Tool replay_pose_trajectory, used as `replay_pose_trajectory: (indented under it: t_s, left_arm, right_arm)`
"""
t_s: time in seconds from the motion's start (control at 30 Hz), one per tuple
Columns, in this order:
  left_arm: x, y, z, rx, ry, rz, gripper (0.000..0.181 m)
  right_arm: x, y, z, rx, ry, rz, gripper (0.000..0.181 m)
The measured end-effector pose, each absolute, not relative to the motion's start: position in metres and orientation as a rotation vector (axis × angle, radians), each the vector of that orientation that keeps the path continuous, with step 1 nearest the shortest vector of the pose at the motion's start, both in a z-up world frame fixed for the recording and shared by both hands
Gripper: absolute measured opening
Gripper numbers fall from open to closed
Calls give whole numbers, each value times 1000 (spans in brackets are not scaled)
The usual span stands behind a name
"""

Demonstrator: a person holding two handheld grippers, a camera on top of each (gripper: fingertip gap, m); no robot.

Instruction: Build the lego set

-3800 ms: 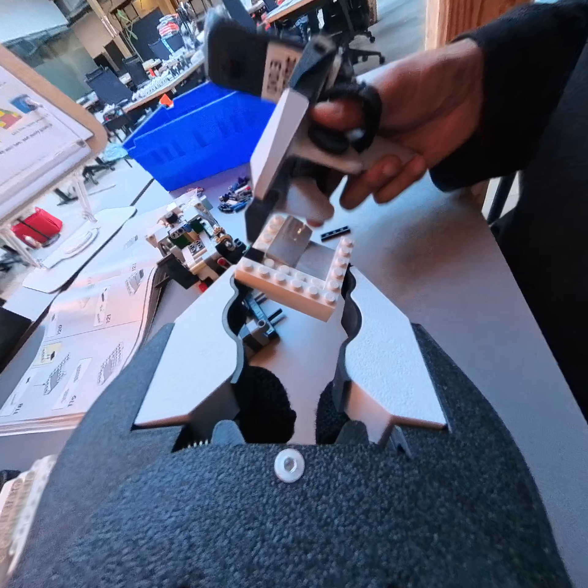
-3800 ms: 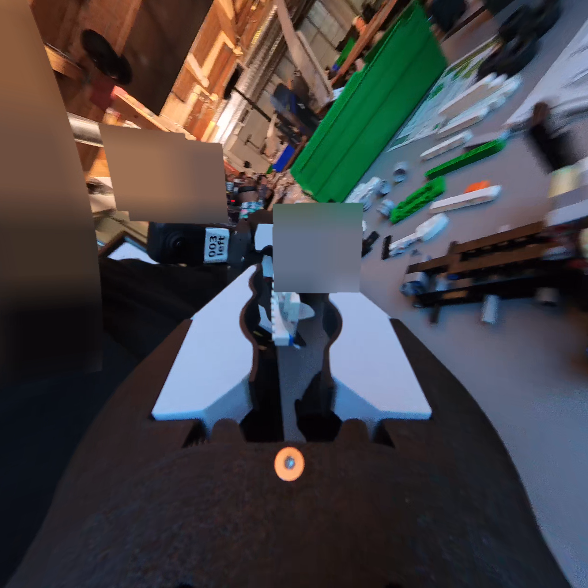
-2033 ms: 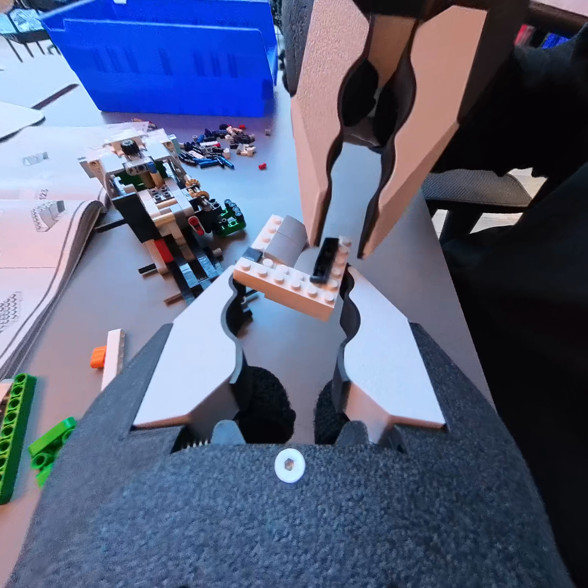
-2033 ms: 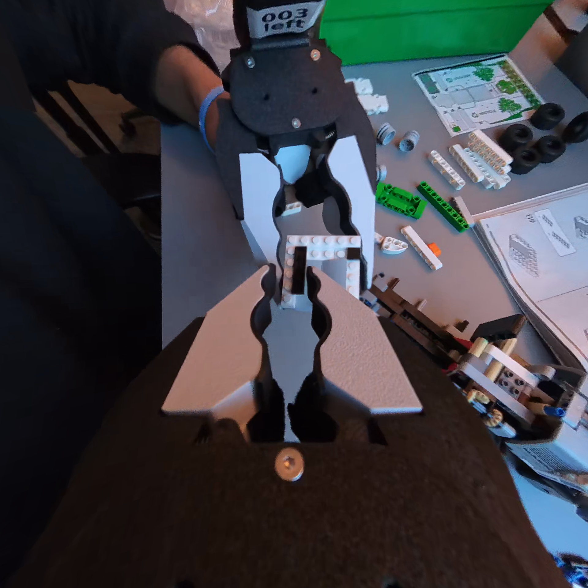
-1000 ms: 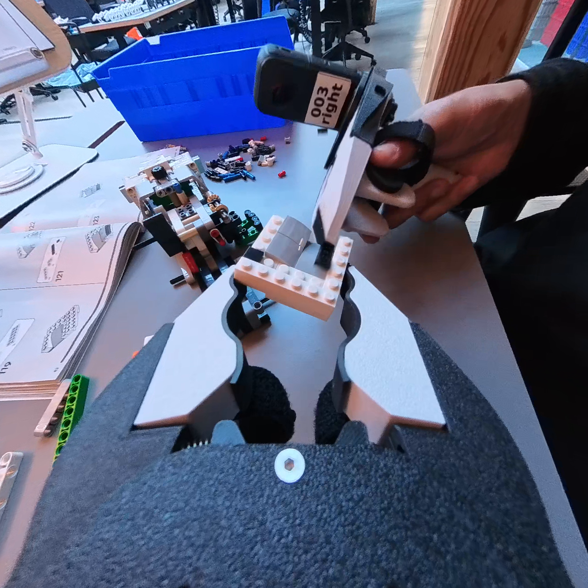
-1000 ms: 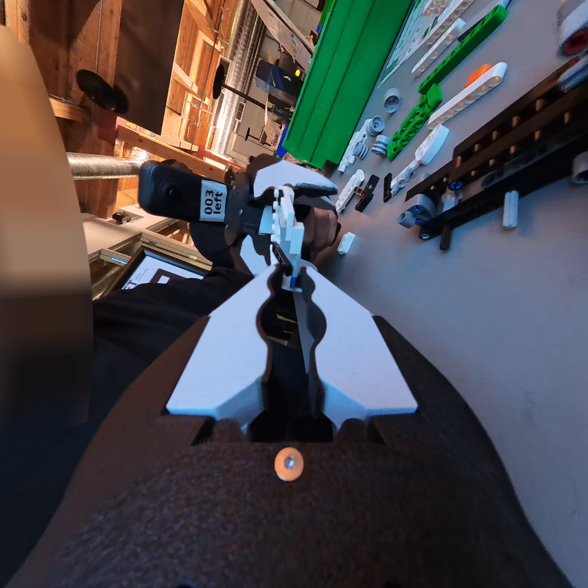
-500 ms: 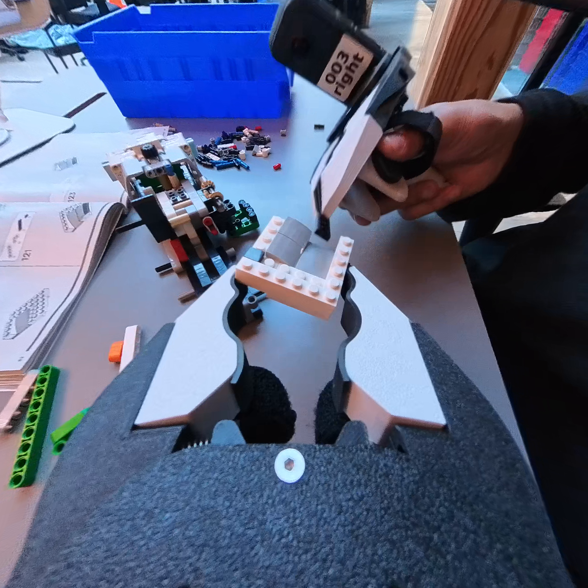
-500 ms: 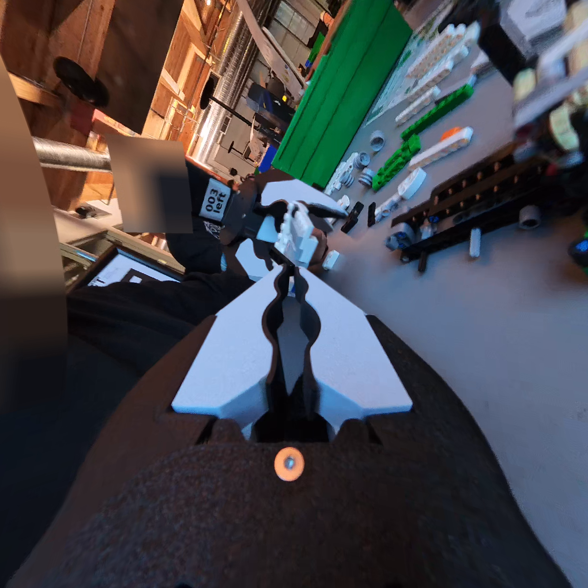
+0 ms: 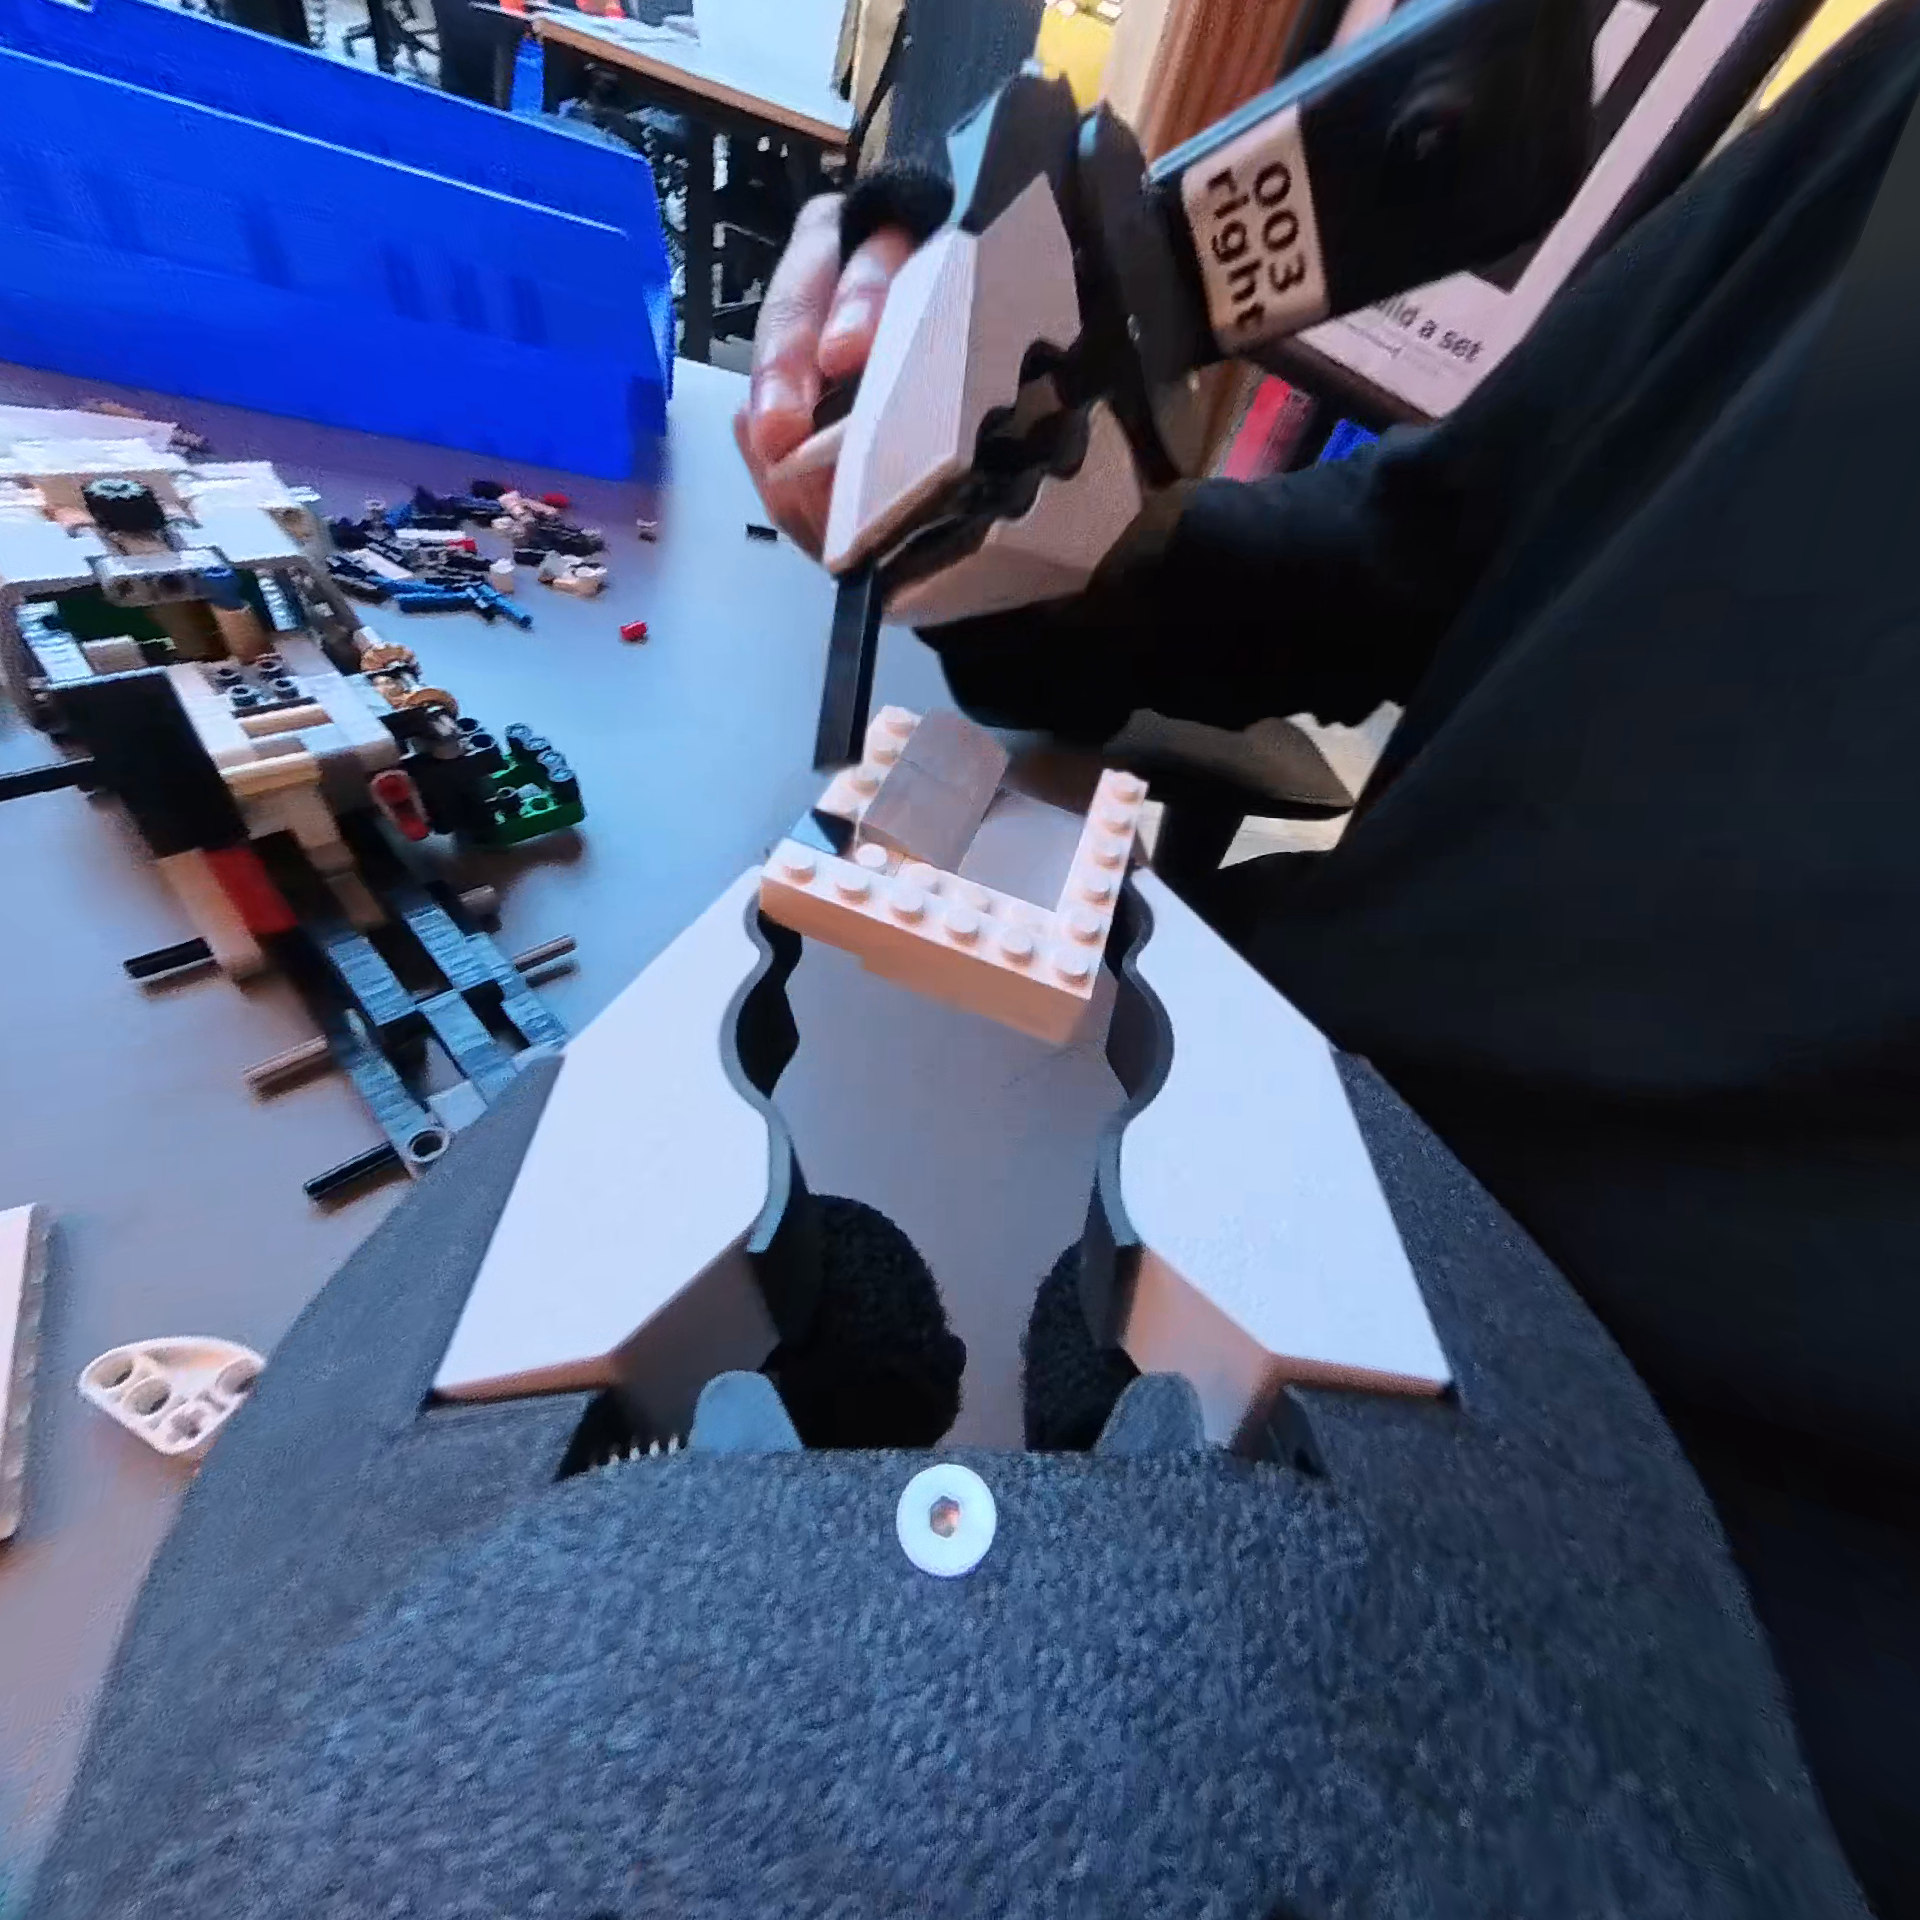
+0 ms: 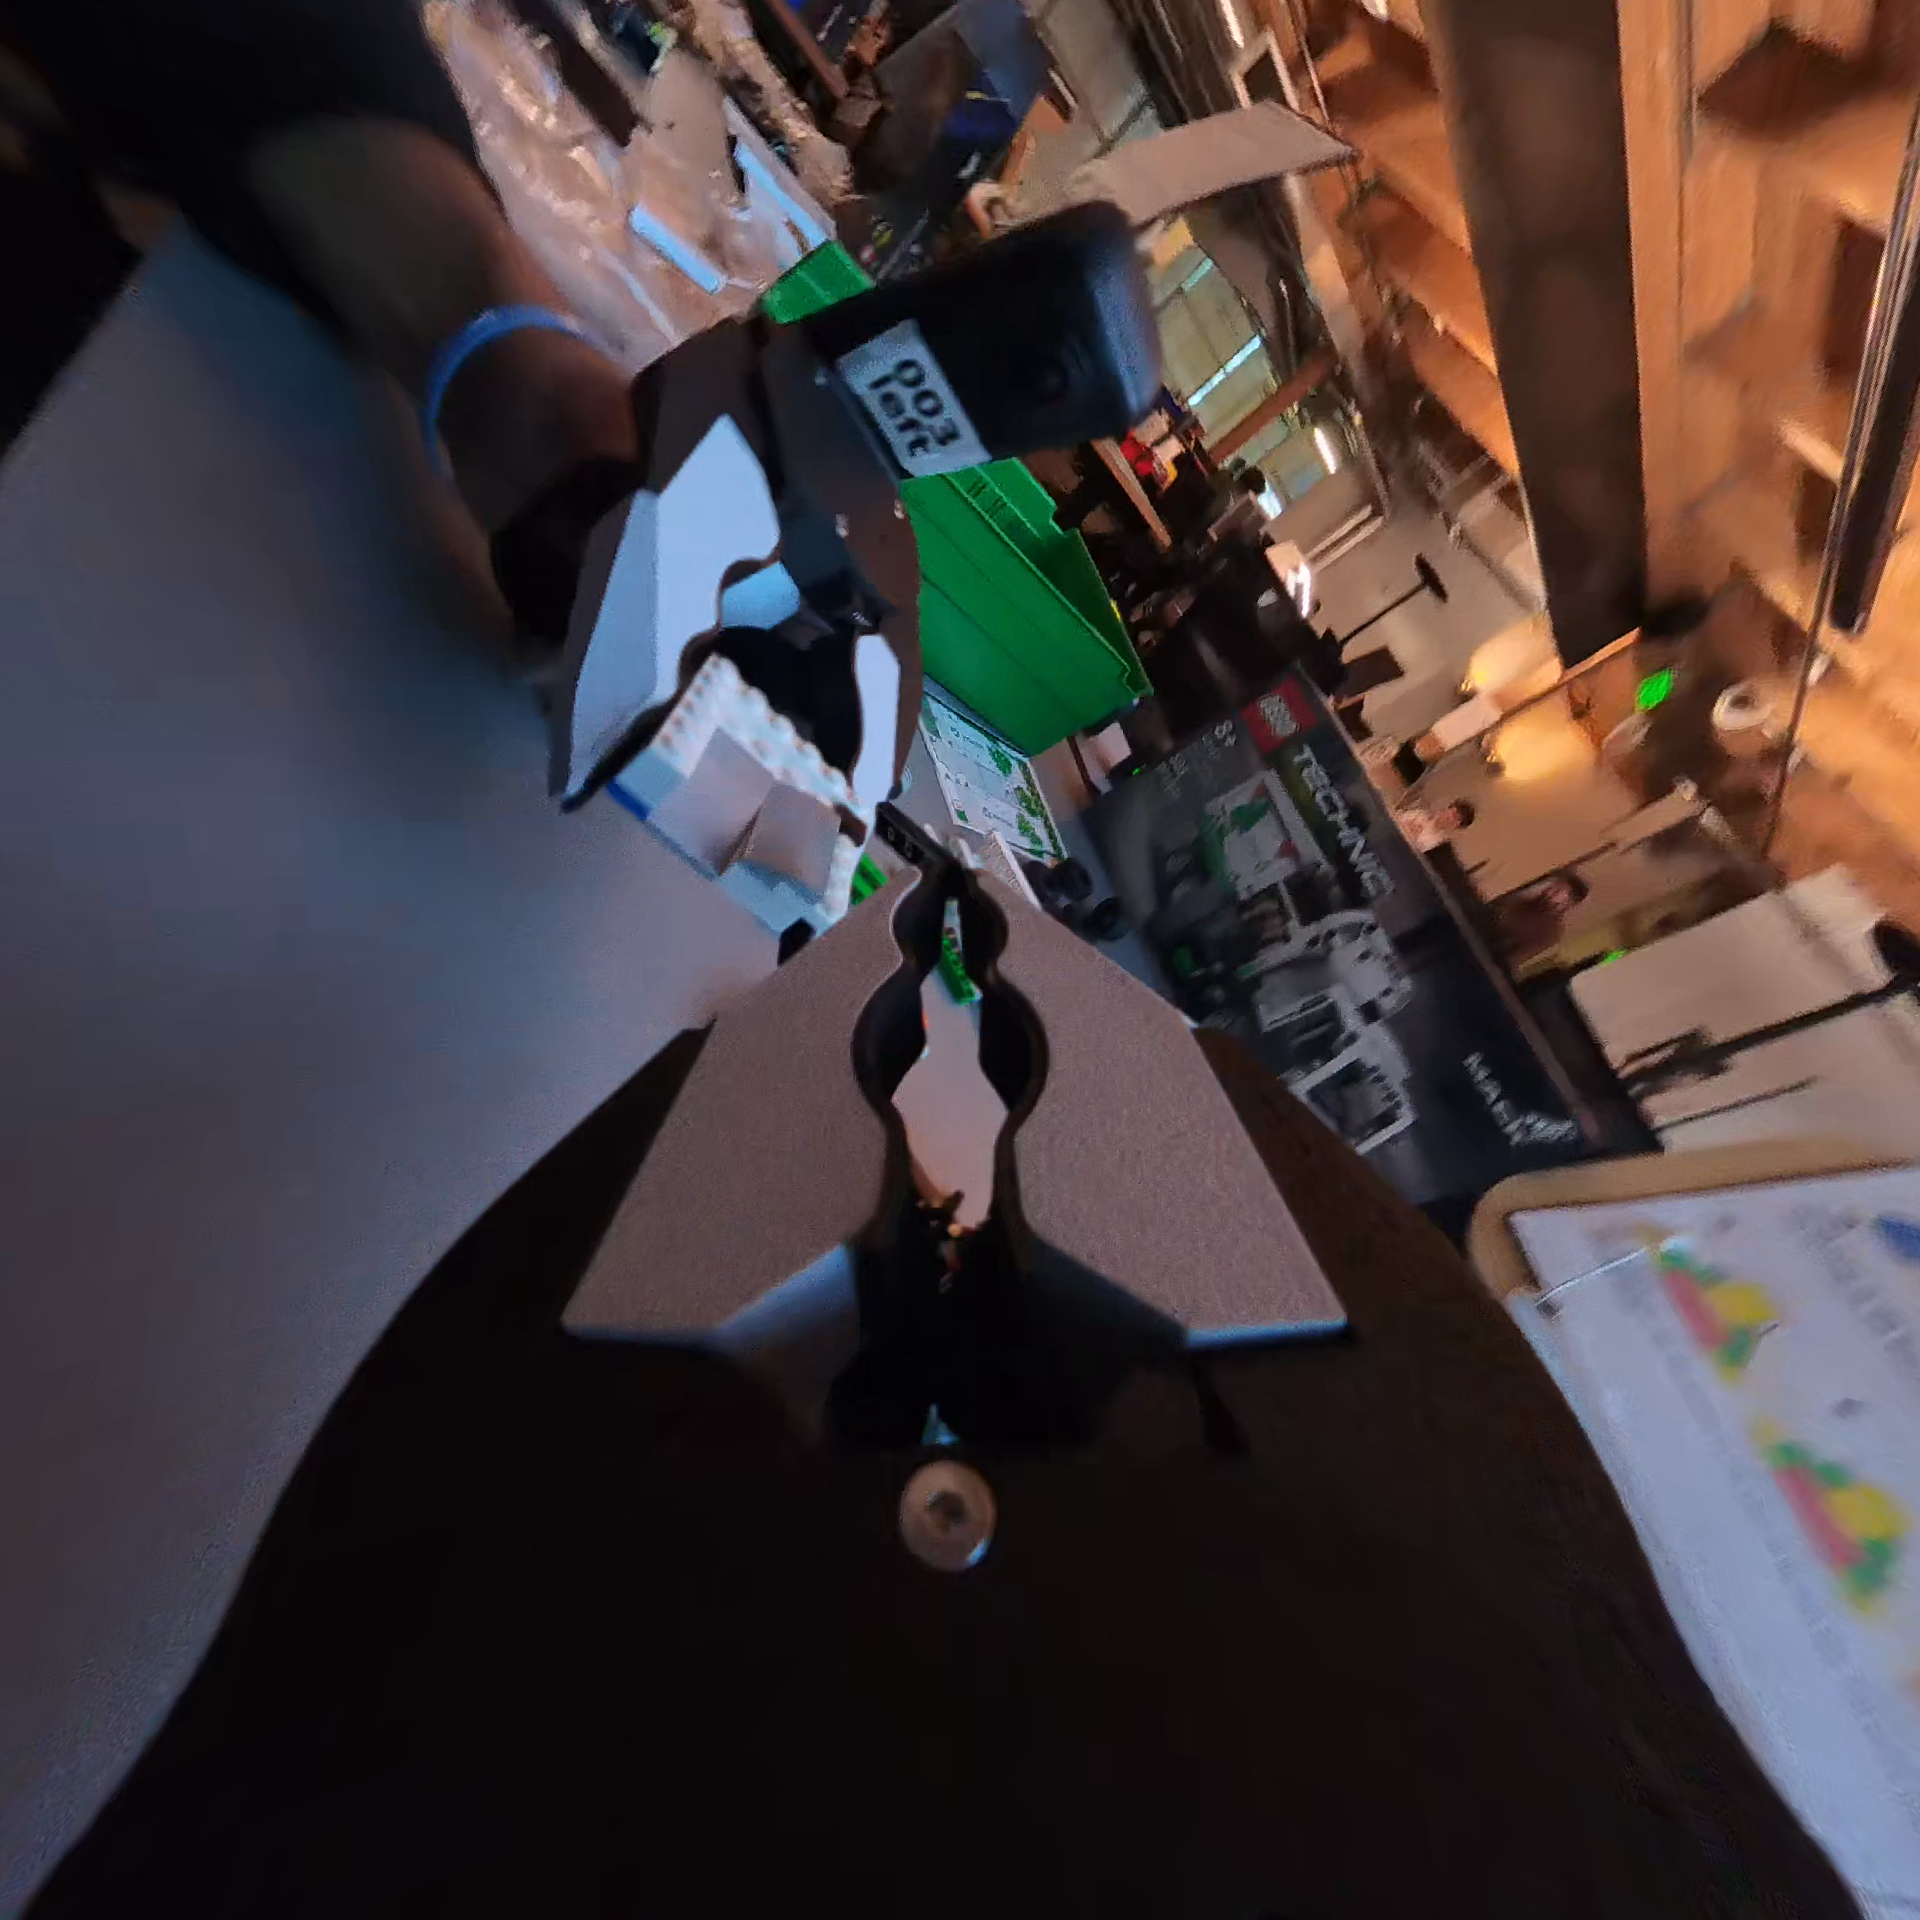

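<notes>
While the left gripper [image 9: 940,935] clamps the white U-shaped studded brick frame [image 9: 966,914] between its fingers, the right gripper [image 9: 883,566] pinches a thin black plate strip [image 9: 847,670].

The strip hangs upright, its lower end just above the frame's far-left arm. On the grey table [image 9: 675,707] to the left lie a partly built white-and-black model [image 9: 239,717] and loose small pieces [image 9: 478,561], before a blue plastic bin [image 9: 312,260].
</notes>
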State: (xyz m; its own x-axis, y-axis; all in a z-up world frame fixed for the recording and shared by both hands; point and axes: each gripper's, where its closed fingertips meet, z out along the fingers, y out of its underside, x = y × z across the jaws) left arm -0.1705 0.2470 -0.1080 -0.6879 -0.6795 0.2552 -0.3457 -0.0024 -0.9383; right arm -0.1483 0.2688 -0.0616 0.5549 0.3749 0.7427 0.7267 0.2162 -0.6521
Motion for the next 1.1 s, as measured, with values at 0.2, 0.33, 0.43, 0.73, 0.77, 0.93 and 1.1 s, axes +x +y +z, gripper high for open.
replay_pose_trajectory:
  t_s: [0.2,0.33,0.43,0.73,0.77,0.93,1.1]
  left_arm:
    - [-174,244,-105,-1024,2015,-1749,58]
    - [-174,243,-107,-1024,2026,-1750,58]
    - [-174,242,-110,-1023,2042,-1735,58]
    - [-175,241,-110,-985,2044,-1706,58]
    - [-175,240,-109,-973,2042,-1705,58]
    - [-176,240,-101,-874,1997,-1693,58]
    - [-176,241,-97,-839,1973,-1696,58]
  right_arm:
    - [-155,264,-65,-1300,-1240,-406,1]
    - [-158,260,-65,-1232,-1328,-479,1]
    - [-158,260,-68,-1202,-1399,-556,2]
    - [-159,258,-65,-1089,-1547,-772,2]
    - [-161,257,-61,-1057,-1546,-788,2]
    - [-171,255,-56,-982,-1602,-783,1]
    - [-172,257,-52,-994,-1625,-772,1]
